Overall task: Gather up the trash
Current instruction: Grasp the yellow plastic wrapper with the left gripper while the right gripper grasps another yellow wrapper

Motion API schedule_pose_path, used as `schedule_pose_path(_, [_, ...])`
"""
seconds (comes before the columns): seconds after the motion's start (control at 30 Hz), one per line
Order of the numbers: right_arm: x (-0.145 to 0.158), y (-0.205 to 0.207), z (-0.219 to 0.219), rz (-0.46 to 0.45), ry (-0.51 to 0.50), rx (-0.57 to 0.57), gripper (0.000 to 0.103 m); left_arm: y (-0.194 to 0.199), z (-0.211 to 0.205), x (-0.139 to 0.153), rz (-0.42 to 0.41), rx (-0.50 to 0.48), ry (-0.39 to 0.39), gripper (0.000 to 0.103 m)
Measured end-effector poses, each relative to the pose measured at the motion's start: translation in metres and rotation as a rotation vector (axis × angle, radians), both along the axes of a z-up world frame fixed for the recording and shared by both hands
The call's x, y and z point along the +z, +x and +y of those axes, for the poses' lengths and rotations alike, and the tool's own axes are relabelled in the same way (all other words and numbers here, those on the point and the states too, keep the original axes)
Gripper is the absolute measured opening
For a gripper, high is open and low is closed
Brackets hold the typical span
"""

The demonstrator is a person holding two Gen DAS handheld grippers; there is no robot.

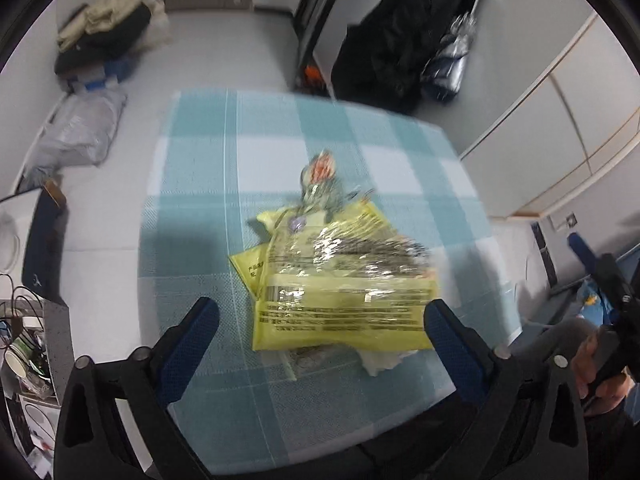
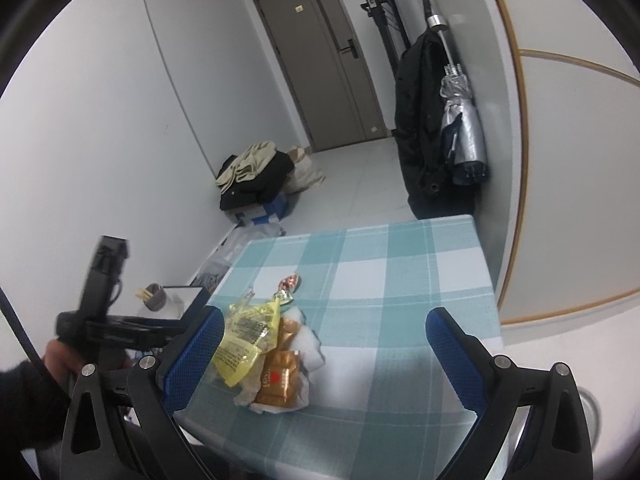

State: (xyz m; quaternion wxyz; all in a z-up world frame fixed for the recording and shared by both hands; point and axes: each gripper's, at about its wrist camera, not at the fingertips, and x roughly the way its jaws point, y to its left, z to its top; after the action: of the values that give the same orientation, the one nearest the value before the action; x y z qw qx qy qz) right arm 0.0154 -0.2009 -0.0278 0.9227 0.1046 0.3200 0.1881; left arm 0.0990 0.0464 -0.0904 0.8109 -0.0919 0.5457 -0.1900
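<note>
A pile of trash lies on the teal-and-white checked table [image 1: 192, 208]. In the left wrist view a crinkled yellow plastic wrapper [image 1: 340, 280] lies on top, with a small red-and-silver candy wrapper [image 1: 320, 172] behind it and white tissue [image 1: 380, 362] under its near edge. My left gripper [image 1: 320, 320] is open, its blue pads on either side of the yellow wrapper, just above it. In the right wrist view the yellow wrapper [image 2: 246, 336], an orange-brown packet [image 2: 280, 380], white tissue [image 2: 310, 344] and the candy wrapper [image 2: 289, 283] lie left of centre. My right gripper [image 2: 324, 344] is open and empty above the table [image 2: 400, 280].
Dark coats [image 2: 424, 120] and a silver umbrella [image 2: 464, 136] hang at the wall beyond the table. Clothes on a box [image 2: 256, 176] and a plastic bag [image 1: 80, 132] sit on the floor at the left. A cup with sticks [image 2: 154, 296] stands beside the table's left edge.
</note>
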Motion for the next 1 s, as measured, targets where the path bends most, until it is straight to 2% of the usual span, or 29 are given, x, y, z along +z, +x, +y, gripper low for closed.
schedule_pose_path(0.1, [-0.003,0.004,0.004,0.011,-0.008,0.017,0.102,0.009,0.002,-0.014,0.075,-0.019,-0.008,0.093])
schedule_pose_path(0.2, [-0.005,0.007,0.006,0.021,-0.009,0.030,0.102,0.009,-0.004,-0.019,0.097,-0.061,-0.004,0.090])
schedule_pose_path(0.23, [-0.006,0.008,0.006,0.026,-0.009,0.033,0.102,0.008,-0.006,-0.020,0.099,-0.079,0.000,0.086])
schedule_pose_path(0.37, [-0.007,0.010,0.008,0.040,-0.005,0.041,0.102,0.009,-0.009,-0.025,0.117,-0.097,0.026,0.065])
schedule_pose_path(0.4, [-0.007,0.009,0.008,0.039,-0.005,0.042,0.102,0.010,-0.008,-0.026,0.118,-0.096,0.031,0.063])
schedule_pose_path(0.5, [-0.006,0.007,0.009,0.033,-0.010,0.043,0.102,0.010,-0.009,-0.026,0.108,-0.098,0.051,0.046])
schedule_pose_path(0.57, [-0.006,0.006,0.008,0.032,-0.013,0.042,0.102,0.009,-0.007,-0.025,0.114,-0.084,0.049,0.030])
schedule_pose_path(0.6, [-0.006,0.005,0.008,0.031,-0.016,0.039,0.102,0.012,-0.006,-0.027,0.115,-0.080,0.055,0.028])
schedule_pose_path(0.67, [-0.005,0.004,0.008,0.029,-0.019,0.035,0.102,0.013,-0.006,-0.028,0.116,-0.069,0.058,0.015])
schedule_pose_path(0.83, [-0.004,0.000,0.006,0.024,-0.026,0.023,0.102,0.011,-0.009,-0.021,0.072,-0.065,0.077,0.006])
schedule_pose_path(1.0, [-0.004,-0.002,0.004,0.023,-0.035,0.002,0.102,0.005,-0.014,-0.005,0.020,-0.070,0.028,0.003])
